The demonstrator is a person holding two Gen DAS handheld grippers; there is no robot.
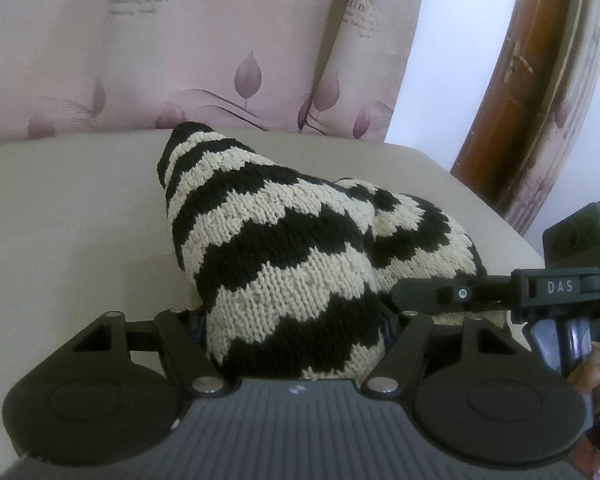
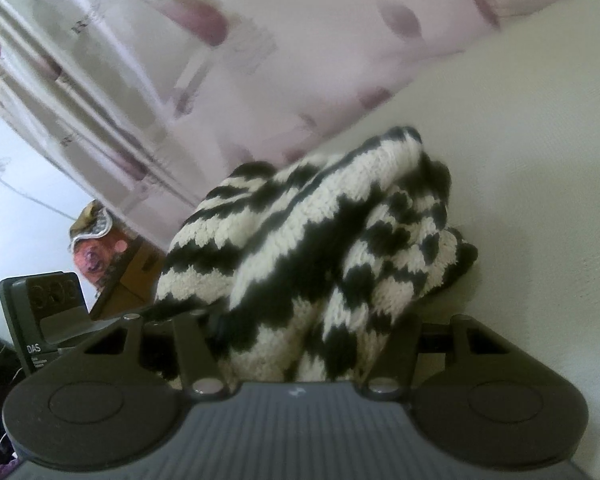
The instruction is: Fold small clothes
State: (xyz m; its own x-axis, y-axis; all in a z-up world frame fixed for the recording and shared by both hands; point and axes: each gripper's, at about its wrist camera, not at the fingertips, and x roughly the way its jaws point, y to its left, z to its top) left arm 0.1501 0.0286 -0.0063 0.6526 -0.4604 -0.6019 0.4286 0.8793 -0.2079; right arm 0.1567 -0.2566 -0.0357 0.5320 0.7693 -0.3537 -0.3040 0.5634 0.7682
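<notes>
A black-and-cream striped knitted garment (image 1: 284, 248) lies bunched on a beige cushion (image 1: 72, 216). My left gripper (image 1: 294, 324) is shut on its near edge, the knit bulging up between the fingers and hiding the tips. The right gripper (image 1: 440, 292) comes in from the right in the left wrist view and pinches the garment's right side. In the right wrist view my right gripper (image 2: 300, 332) is shut on the folded garment (image 2: 320, 240), which is lifted in a heap above the cushion (image 2: 520, 160). The left gripper body (image 2: 44, 312) shows at the left.
A pink leaf-print curtain (image 1: 220, 48) hangs behind the cushion. A brown wooden frame (image 1: 540, 80) stands at the right. A cardboard box (image 2: 128, 272) and a colourful bundle (image 2: 96, 240) sit on the floor at left in the right wrist view.
</notes>
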